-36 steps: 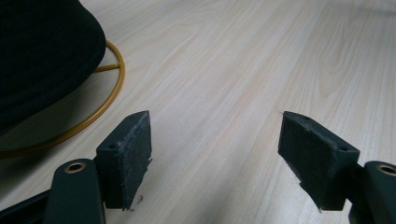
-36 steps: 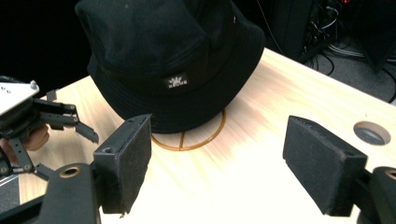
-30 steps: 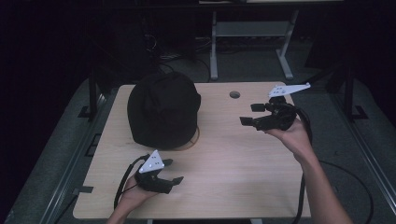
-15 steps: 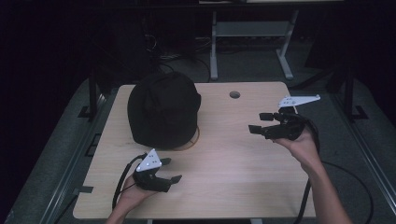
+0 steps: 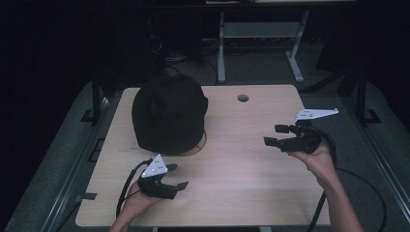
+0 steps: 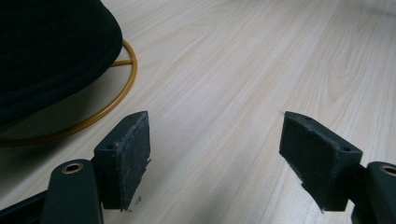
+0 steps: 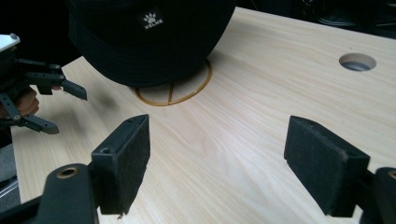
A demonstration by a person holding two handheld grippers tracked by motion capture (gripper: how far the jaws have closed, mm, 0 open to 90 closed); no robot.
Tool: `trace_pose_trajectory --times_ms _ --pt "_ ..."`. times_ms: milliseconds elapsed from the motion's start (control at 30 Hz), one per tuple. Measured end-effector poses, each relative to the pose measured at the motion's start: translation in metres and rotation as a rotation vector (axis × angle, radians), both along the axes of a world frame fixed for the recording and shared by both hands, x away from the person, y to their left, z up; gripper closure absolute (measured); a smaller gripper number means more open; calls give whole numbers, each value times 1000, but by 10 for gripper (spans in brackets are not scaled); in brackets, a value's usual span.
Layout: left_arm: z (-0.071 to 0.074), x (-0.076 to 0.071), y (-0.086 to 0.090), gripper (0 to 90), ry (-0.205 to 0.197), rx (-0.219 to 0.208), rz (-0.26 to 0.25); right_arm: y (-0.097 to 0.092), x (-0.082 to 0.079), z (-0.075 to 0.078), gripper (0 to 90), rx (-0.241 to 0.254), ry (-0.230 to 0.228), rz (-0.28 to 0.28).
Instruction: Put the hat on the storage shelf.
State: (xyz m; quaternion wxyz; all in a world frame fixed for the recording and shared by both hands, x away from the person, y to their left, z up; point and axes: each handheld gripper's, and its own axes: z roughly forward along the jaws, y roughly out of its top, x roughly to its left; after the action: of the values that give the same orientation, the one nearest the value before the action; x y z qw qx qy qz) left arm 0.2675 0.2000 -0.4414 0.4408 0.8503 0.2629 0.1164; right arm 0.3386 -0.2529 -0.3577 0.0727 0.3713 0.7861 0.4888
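The right gripper is pulling back toward the person's side of the table, having been nearer the black hat a second ago, and its jaws are standing wide apart with nothing between them. The left gripper is resting low near the table's front edge, jaws likewise spread and empty, barely shifted over that second. I am reading this as a release or a pause: neither gripper is touching the hat.

The hat is sitting at the back left of the wooden table, well apart from the right gripper and near the left one. It is draped over a thin brass-coloured wire ring (apparently a stand's base). Its fabric is looking soft, matte and ribbed, with a small paw-print label. The tabletop is pale, smooth laminate with a round cable hole.
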Motion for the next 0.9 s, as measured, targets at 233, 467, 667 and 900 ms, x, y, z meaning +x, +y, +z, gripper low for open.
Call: trace_pose_trajectory --times_ms 233,467,667,900 --pt "0 0 -1 238 2 -6 4 -9 -8 -13 215 6 16 -16" --pt "-1 -1 -1 238 4 -7 4 -23 -18 -27 202 18 29 -41" --pt "-1 -1 0 237 3 -2 3 -35 -29 -39 197 19 43 -64" --pt "-1 -1 0 236 8 2 0 -45 -44 -54 195 18 48 -84"
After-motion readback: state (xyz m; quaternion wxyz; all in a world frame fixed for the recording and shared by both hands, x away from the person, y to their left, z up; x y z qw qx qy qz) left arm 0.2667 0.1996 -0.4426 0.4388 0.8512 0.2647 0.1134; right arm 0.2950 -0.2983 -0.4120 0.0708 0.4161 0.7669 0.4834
